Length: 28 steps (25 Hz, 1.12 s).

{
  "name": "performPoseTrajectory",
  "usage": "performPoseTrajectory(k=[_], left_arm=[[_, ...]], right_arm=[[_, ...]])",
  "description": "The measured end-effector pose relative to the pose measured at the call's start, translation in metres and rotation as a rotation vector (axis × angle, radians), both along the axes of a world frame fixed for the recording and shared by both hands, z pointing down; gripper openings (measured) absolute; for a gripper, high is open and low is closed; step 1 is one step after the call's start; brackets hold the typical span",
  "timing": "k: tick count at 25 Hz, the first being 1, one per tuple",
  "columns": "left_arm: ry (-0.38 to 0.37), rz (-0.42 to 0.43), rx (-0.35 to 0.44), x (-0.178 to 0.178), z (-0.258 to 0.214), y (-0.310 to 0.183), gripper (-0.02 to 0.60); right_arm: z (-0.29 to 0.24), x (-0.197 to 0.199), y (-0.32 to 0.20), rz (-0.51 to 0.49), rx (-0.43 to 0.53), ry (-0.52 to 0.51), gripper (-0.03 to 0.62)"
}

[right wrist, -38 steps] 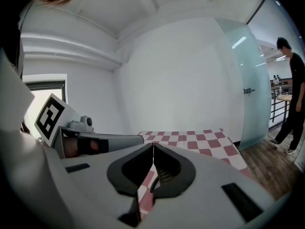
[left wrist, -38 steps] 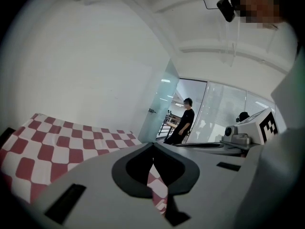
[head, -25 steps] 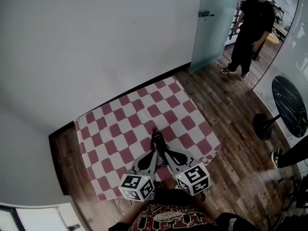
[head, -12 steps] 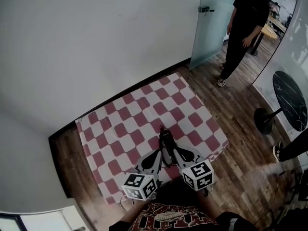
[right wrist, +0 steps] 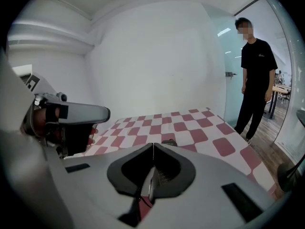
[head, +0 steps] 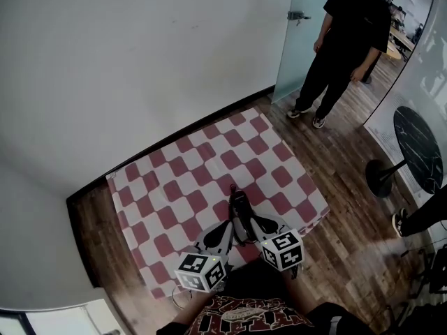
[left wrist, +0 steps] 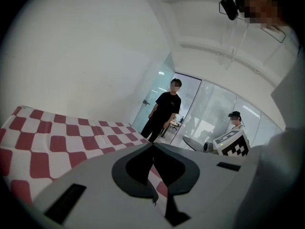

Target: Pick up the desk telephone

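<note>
No desk telephone shows in any view. A table under a red-and-white checked cloth (head: pixel 174 187) stands against the white wall. My left gripper (head: pixel 232 222) and right gripper (head: pixel 241 204) hang side by side over the near part of the cloth, tips close together. Both are shut with nothing between the jaws. In the left gripper view the left gripper (left wrist: pixel 152 145) points across the cloth (left wrist: pixel 57 142) toward the glass door. The right gripper (right wrist: pixel 152 144) looks along the cloth (right wrist: pixel 190 123), with the left gripper's body (right wrist: pixel 66 123) at its left.
A person in black (head: pixel 342 47) stands on the wooden floor by the frosted glass door (head: pixel 304 33), beyond the table's far right corner. A round black side table (head: pixel 419 152) stands at the right. Someone's shoe (head: pixel 399 223) shows at the right edge.
The person in black has walked from the doorway toward the table. Both grippers stayed shut and side by side, the right one sinking a little.
</note>
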<state>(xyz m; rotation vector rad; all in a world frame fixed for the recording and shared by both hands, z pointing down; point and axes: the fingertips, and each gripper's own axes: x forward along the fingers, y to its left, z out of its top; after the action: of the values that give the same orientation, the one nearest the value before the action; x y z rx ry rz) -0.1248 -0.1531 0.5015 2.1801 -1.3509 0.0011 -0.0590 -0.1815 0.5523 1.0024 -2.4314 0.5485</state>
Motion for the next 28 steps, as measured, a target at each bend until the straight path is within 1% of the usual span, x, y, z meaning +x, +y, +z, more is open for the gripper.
performPoseTrajectory(k=[6, 11, 16, 23, 28], left_arm=[[0.010, -0.019, -0.013, -0.004, 0.005, -0.001, 0.008], [0.028, -0.032, -0.031, -0.007, 0.010, 0.000, 0.008], [0.023, -0.034, -0.038, -0.008, 0.013, 0.002, 0.008], [0.030, -0.034, -0.047, -0.006, 0.016, 0.001, 0.008], [0.033, -0.036, -0.047, -0.005, 0.015, 0.001, 0.008]], right_arm=[[0.022, -0.001, -0.007, -0.015, -0.029, 0.042, 0.020], [0.035, -0.004, -0.010, -0.029, -0.047, 0.056, 0.020], [0.050, -0.007, -0.010, -0.033, -0.067, 0.084, 0.020], [0.064, -0.004, -0.015, -0.005, -0.070, 0.114, 0.020], [0.067, -0.004, -0.018, 0.007, -0.075, 0.114, 0.020]])
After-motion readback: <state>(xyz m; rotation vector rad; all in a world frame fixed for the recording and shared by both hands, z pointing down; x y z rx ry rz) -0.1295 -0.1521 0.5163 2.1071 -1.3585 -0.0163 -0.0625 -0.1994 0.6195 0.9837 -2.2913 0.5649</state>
